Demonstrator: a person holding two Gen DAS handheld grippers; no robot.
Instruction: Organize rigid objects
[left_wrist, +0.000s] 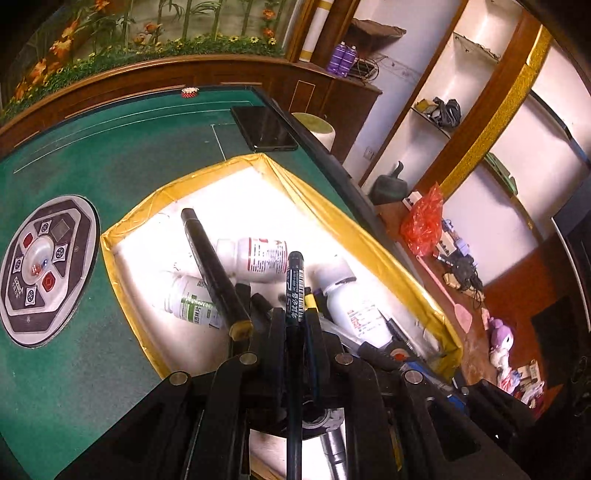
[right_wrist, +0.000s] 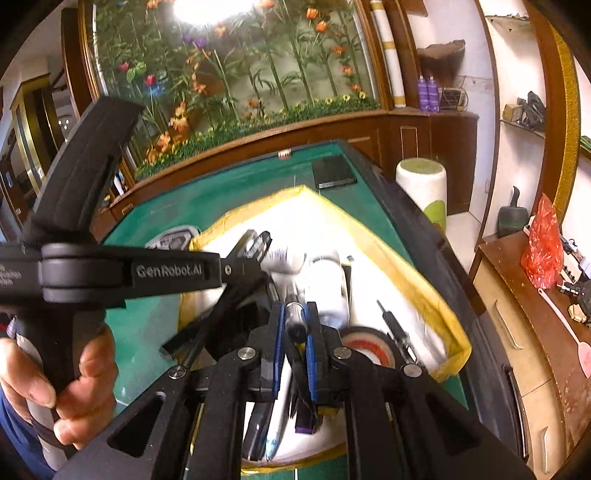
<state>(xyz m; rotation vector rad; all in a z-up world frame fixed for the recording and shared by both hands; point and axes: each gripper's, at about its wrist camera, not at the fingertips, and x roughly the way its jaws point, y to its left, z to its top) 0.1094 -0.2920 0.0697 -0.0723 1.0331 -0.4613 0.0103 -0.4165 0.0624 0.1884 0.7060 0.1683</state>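
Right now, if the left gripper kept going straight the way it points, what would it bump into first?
Probably the white pill bottle lying in the yellow-edged tray. The left gripper is shut on a black pen whose tip leads toward that bottle, though depth is hard to judge.

The table (left_wrist: 110, 177) has a green felt top with thin white lines and a dark raised rim. Set into its middle, at about nine o'clock in the left wrist view, is a round control panel (left_wrist: 46, 271) with red and white buttons and a clear dome holding dice. A shallow white tray (left_wrist: 317, 210) with yellow taped edges lies on the felt toward three o'clock, near the rim. Just beyond the tray's far corner, at twelve o'clock, a flat black phone (left_wrist: 264, 127) lies on the felt. At the far edge sits a small red-and-white piece (left_wrist: 189, 91).
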